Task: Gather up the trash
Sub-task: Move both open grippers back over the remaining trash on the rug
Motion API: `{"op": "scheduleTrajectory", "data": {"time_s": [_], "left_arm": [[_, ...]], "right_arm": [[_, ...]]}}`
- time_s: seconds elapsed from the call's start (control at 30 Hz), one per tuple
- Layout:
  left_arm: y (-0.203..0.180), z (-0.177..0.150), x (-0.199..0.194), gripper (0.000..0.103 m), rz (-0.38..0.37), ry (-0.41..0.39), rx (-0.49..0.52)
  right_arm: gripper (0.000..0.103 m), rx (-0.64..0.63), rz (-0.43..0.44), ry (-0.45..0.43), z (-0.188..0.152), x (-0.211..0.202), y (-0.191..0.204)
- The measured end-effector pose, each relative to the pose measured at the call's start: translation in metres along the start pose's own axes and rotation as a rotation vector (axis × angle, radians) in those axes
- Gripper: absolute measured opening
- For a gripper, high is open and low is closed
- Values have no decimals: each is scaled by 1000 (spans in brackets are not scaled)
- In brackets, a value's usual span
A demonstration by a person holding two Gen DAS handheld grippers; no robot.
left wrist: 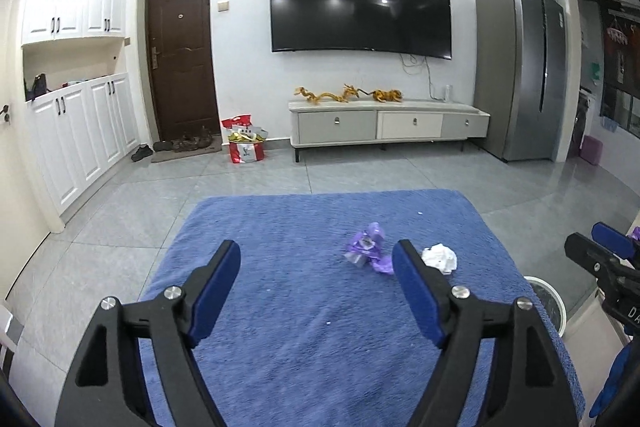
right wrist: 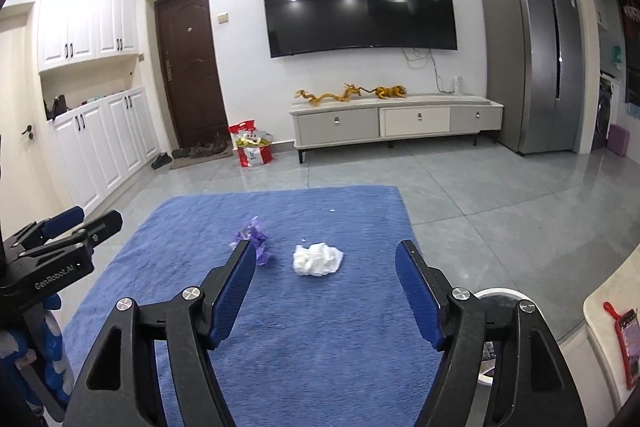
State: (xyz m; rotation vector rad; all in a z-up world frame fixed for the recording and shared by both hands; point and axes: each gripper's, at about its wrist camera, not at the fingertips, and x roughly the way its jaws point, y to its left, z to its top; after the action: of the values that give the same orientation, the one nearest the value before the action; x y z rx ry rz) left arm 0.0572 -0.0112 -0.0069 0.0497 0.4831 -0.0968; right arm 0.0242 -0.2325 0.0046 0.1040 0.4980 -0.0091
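Note:
A crumpled purple wrapper (left wrist: pixel 368 246) (right wrist: pixel 251 235) and a crumpled white tissue (left wrist: pixel 440 257) (right wrist: pixel 317 259) lie side by side on a blue cloth-covered table (left wrist: pixel 304 327) (right wrist: pixel 320 339). My left gripper (left wrist: pixel 318 267) is open and empty above the cloth, short of the wrapper. My right gripper (right wrist: pixel 326 267) is open and empty, with the tissue just ahead between its fingers. A white round trash bin (left wrist: pixel 550 301) (right wrist: pixel 500 297) stands on the floor by the table's right edge. Each gripper shows in the other's view, the right one (left wrist: pixel 600 251) and the left one (right wrist: pixel 68 231).
Grey tiled floor (left wrist: pixel 360 175) lies beyond the table. A TV cabinet (left wrist: pixel 388 125) and a fridge (left wrist: pixel 520 67) stand along the far wall. A red bag (left wrist: pixel 244 143) sits by the door. A counter with a red item (right wrist: pixel 626 335) is at the right.

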Motion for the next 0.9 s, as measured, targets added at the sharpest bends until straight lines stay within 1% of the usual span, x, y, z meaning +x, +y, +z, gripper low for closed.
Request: {"op": "scheduleTrajectory", "data": {"time_s": [0.17,0.33,0.6,0.9], "left_arm": [[19,-3,-12,78,10,-11,-24],[28,-5,-17,78,18,-19,-29],[26,-7,-13,78,26,-8,-21],[21,-10,4,78,36,22,-11]], "right_arm": [[71,-25,2,3,0,-4,13],[71,-35,6,6,0,-5,20],[71,-45,7,21,-3,0,23],[71,-30,6,42,-6,12,19]]}}
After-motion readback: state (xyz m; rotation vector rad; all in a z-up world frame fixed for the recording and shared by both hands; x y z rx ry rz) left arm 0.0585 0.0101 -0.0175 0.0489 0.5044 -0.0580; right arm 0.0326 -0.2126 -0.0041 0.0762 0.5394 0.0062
